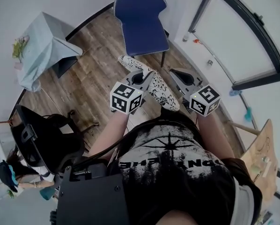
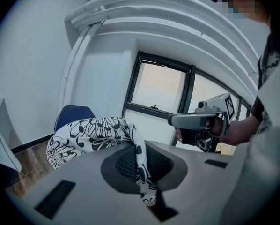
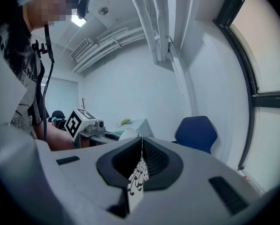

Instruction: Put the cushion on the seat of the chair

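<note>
**Two grippers clamped on a patterned cushion**

The left gripper [image 2: 139,165] and right gripper [image 3: 141,165] each pinch an edge of the black-and-white cushion [image 1: 151,84], held in the air over a wooden floor [image 1: 91,74]. A blue chair [image 1: 142,18] stands ahead by the white wall. A window [image 1: 245,32] is on the right and a cloth-draped table [image 1: 46,46] on the left.

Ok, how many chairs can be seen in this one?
2. A blue chair stands ahead, at the top of the head view; a black office chair sits at its lower left. Others may be out of view.
</note>
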The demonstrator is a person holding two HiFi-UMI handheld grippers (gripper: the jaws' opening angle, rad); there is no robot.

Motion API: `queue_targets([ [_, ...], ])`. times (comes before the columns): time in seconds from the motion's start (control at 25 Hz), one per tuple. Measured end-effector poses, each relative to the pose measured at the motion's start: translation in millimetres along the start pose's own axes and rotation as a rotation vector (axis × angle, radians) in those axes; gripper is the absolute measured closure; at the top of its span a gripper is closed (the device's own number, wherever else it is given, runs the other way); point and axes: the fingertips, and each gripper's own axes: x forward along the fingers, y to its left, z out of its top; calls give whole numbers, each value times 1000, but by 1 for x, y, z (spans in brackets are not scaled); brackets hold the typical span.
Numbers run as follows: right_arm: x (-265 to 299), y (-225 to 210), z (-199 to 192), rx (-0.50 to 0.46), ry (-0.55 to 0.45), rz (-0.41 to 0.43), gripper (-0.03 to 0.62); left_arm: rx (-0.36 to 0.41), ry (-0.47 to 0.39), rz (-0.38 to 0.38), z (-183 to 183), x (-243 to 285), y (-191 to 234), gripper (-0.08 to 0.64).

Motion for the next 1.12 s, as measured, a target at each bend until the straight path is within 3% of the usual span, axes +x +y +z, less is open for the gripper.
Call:
queue_targets([
  [0.32,36,-57,10,12,29,74,574,-14,11,58,29,47,40,537],
  [0.64,54,-131,38,15,18,107,574,21,36,104,63,104,67,537],
  [1.12,83,-217,45,40,51,193,574,-35,50,193,89,177,110,537],
])
